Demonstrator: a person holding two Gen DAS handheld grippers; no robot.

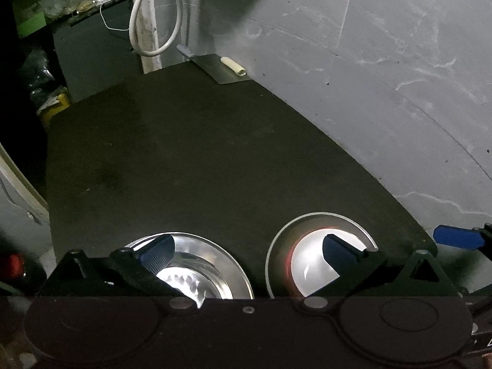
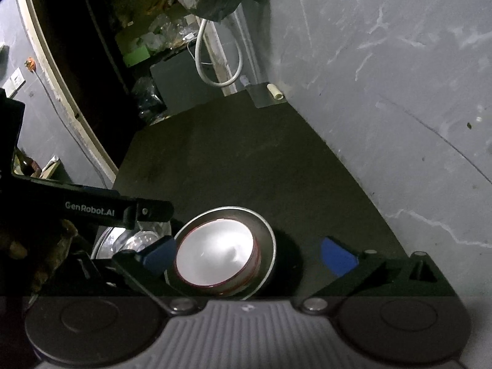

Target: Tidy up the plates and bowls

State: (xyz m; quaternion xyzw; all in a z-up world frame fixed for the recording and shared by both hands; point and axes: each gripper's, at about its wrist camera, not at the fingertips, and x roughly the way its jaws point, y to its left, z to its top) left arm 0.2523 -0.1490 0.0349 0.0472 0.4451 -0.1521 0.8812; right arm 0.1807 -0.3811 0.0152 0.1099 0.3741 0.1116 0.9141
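Note:
A white bowl with a red rim [image 2: 215,255] sits on a steel plate [image 2: 267,246] on the dark counter; both also show in the left wrist view, the bowl [image 1: 310,264] on the plate [image 1: 276,246]. To its left lies a shiny steel plate [image 1: 215,264] with a glass bowl in it [image 2: 138,240]. My left gripper [image 1: 246,252] is open, one finger over each dish. My right gripper [image 2: 249,253] is open around the white bowl, hovering above it. The right gripper's blue fingertip [image 1: 455,236] shows at the left view's right edge.
The dark counter [image 1: 200,153] runs back along a grey marble wall [image 1: 384,77]. A cleaver [image 1: 221,67] with a pale roll on it lies at the far end. A white cable [image 1: 144,15] hangs behind. Cluttered shelves stand at the far left.

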